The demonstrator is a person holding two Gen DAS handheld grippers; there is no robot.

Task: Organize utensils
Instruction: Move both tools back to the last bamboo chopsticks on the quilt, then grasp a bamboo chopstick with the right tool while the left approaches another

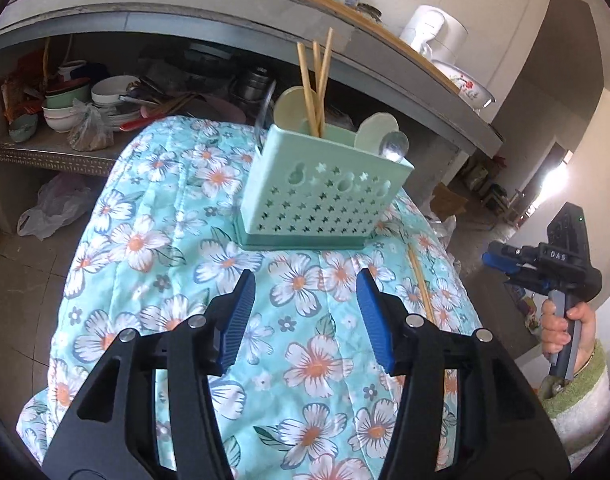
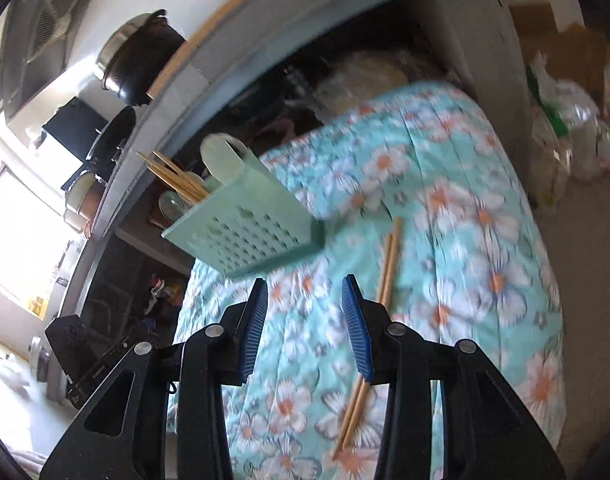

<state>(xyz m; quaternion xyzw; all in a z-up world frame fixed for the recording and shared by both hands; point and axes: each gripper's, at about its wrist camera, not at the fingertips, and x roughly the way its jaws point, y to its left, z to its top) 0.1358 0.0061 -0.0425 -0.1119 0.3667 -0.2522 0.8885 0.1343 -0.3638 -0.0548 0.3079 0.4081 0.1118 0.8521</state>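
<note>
A mint-green perforated utensil caddy (image 1: 321,200) (image 2: 245,232) stands on a table covered with a floral cloth (image 1: 185,240). Three chopsticks (image 1: 317,80) (image 2: 173,178) and a clear plastic spoon (image 1: 393,146) stick up out of it. Two loose chopsticks (image 1: 421,288) (image 2: 389,264) lie on the cloth to the caddy's right. My left gripper (image 1: 305,280) hangs open over the cloth just in front of the caddy, with nothing between its fingers. My right gripper (image 2: 305,284) (image 1: 493,258) is open above the cloth; the loose chopsticks pass under its right finger, outside the jaws.
Behind the table a concrete counter (image 1: 225,12) carries bottles and a white appliance (image 1: 433,36). Its lower shelf holds stacked bowls (image 1: 85,104). A plastic bag (image 1: 53,208) lies on the floor at left. A black pot (image 2: 137,56) sits on the counter; boxes and bags (image 2: 565,120) crowd the right.
</note>
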